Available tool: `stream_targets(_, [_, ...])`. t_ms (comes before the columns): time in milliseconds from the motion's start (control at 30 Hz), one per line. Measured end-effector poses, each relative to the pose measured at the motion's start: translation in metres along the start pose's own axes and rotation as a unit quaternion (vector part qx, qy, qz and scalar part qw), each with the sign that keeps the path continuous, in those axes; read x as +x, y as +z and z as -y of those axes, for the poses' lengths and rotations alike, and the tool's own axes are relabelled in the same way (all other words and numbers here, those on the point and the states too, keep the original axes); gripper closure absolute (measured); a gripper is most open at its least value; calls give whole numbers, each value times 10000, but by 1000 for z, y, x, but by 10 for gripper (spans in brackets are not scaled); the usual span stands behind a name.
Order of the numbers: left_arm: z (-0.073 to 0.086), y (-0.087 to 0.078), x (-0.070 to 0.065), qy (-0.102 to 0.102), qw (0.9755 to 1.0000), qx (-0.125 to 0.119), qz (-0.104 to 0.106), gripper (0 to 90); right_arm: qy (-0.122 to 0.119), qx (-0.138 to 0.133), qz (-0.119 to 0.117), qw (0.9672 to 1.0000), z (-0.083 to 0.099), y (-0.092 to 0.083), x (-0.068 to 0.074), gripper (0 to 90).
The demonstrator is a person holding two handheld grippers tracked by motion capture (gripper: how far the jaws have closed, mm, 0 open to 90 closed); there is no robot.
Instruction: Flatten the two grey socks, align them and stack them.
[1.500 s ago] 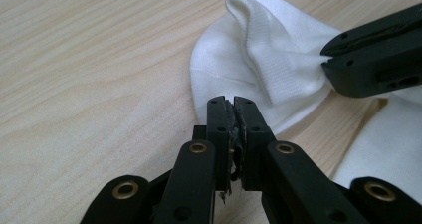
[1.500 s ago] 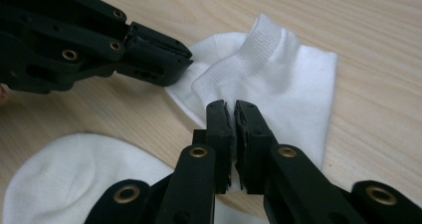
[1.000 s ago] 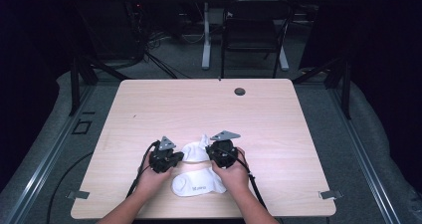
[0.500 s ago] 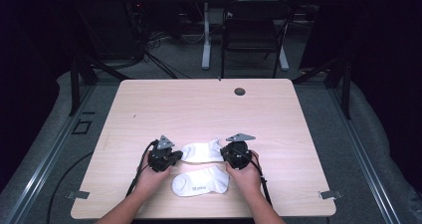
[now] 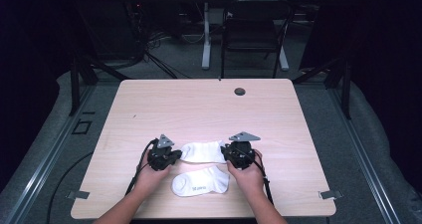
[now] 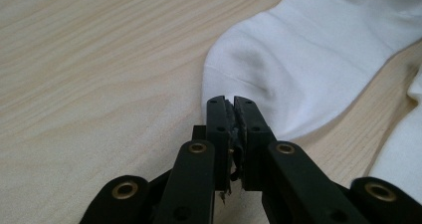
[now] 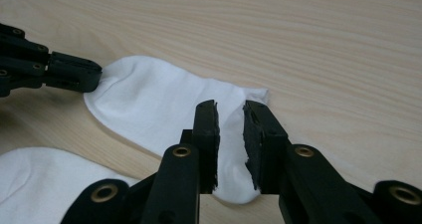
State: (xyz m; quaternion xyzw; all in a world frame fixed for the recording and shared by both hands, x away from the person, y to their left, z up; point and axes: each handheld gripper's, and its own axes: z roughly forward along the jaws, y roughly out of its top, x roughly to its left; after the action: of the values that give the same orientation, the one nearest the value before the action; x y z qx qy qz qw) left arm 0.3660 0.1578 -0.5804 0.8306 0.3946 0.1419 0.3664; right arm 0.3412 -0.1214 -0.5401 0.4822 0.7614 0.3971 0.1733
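Pale wood-grain table (image 5: 199,104) spans the high view, its far half bare apart from a small dark round fitting (image 5: 240,91) near the far edge, with open surface to the left and right of the hands. Two white socks lie close to the near edge. The upper sock (image 5: 203,152) lies flat with its long axis running left to right between the two grippers; the lower sock (image 5: 201,181) lies just nearer the person, also lengthwise left to right, its rounded end toward the left. The left gripper (image 5: 171,156) meets the upper sock's rounded left end; the left gripper view shows what the high view cannot, the jaws pressed together on that end's edge (image 6: 278,59). The right gripper (image 5: 230,154) sits at the sock's opposite end; the right gripper view shows its jaws narrowly parted, straddling the fabric (image 7: 164,104) without pinching it, and the left gripper's black tips (image 7: 74,74) touching the sock's far end. A corner of the lower sock (image 7: 45,176) appears beside it.
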Motion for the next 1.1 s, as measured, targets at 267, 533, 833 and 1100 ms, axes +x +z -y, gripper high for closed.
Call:
stream_targets(267, [-1,1,1,-5,10000,-17,47,859,-100,314,-62,9994,6,28,0,744])
stream_targets(533, [0,0,3,-16,10000,-23,54,858,29,610,263,9978,12,38,-14,765])
stream_targets(833, [0,0,3,-72,9999,-26,74,828,148,627,255,9976,15,32,-21,758])
stream_targets(1100, [-7,-6,5,-127,9999,-90,61,744,169,394,138,9990,6,21,-20,737])
